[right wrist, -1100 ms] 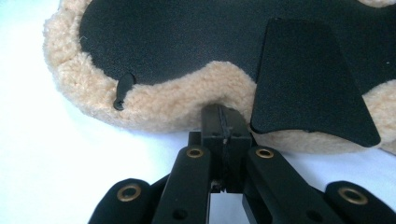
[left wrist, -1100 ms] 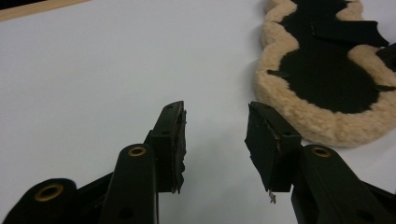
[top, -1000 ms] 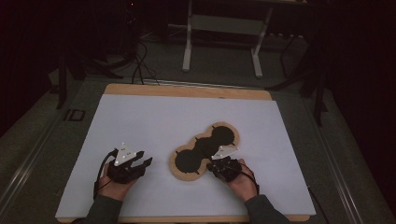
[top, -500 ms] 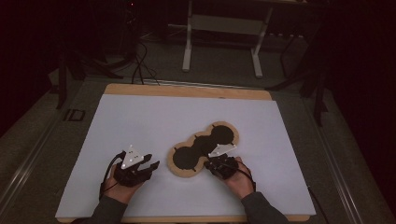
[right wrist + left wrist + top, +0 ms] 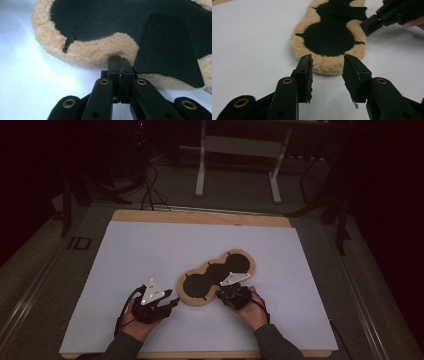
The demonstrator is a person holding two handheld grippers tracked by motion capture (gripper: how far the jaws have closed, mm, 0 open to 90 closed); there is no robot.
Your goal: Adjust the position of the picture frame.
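Your left claw (image 5: 327, 75) is half open and has just been closing — the fleece pad (image 5: 216, 277), near the surface's (image 5: 150, 250) front edge, lies just ahead, its long axis running away. Your right claw (image 5: 119, 66) pinches its edge.

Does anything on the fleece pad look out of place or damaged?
Nothing looks damaged. One odd detail: a black flap on the fleece pad lies folded outward over the tan fleece rim, beside the right gripper, whose jaws are shut at the pad's edge. The pad lies flat on the white table.
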